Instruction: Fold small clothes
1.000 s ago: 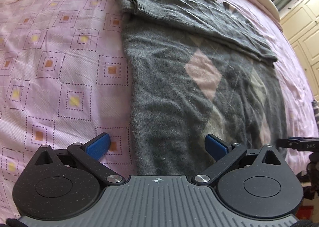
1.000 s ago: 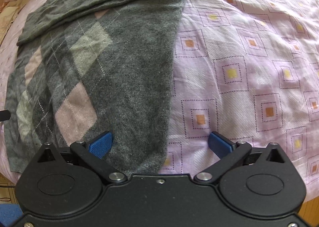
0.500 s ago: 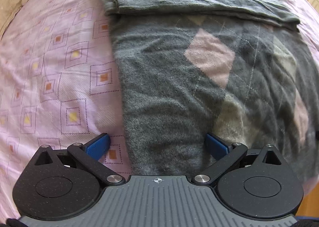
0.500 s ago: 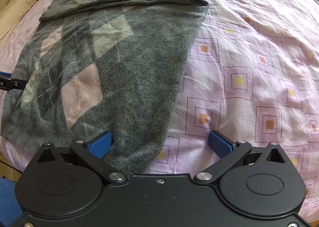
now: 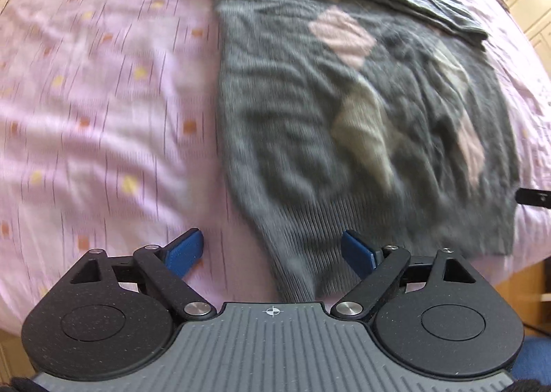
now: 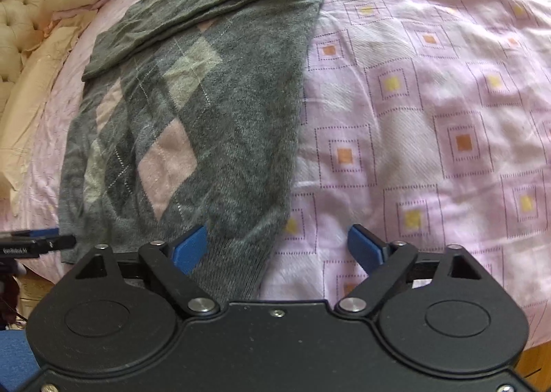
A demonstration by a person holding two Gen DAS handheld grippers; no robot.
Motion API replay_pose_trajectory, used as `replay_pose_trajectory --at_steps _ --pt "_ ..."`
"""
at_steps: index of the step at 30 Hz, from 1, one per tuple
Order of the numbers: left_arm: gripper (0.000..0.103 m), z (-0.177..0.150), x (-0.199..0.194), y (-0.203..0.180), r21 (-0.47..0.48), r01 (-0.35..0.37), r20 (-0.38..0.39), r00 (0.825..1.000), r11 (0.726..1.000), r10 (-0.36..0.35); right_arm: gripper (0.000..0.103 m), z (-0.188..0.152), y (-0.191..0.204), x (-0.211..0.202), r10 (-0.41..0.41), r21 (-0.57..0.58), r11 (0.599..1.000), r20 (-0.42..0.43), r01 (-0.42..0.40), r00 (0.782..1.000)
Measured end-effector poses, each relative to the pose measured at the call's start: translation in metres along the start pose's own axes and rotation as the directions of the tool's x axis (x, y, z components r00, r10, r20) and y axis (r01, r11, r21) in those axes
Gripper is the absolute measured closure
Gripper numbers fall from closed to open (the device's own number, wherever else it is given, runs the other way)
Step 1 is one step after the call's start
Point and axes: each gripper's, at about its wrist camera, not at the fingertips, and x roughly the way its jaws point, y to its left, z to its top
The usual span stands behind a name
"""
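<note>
Grey sweater (image 6: 220, 123) on pink bedspread (image 6: 430, 109)

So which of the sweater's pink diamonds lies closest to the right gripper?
The large pink diamond low on the grey argyle sweater, just ahead of the right gripper. The other pink patches sit further up, near the folded sleeves.

Fuzzy knit sweater (image 6: 241, 116), smooth cotton bedsheet (image 6: 430, 99)
</note>
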Motion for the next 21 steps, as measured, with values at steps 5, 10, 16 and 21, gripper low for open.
replay_pose_trajectory --at_steps 5,10,16,21 --pt "0.020 -0.013 -0.002 -0.004 -0.016 0.032 0.017 0.999 0.999 -0.032 0.032 -0.005 -0.004 -0.008 0.066 -0.001 0.998 -0.025 -0.066 0.997" --pt "0.024 -0.001 0.001 -0.012 -0.003 0.069 0.033 0.997 0.998 -0.069 0.037 -0.012 0.000 -0.012 0.144 -0.034 0.989 -0.059 -0.146 0.988" --pt "0.026 0.009 0.007 -0.021 0.025 0.083 0.047 0.995 0.996 -0.084 0.039 -0.022 0.016 0.003 0.166 -0.069 0.982 -0.115 -0.175 0.979" --pt "0.050 0.010 0.006 -0.020 0.040 0.087 0.066 0.994 0.995 -0.090 0.052 -0.023 0.027 0.015 0.196 -0.034 0.979 -0.097 -0.200 0.976"
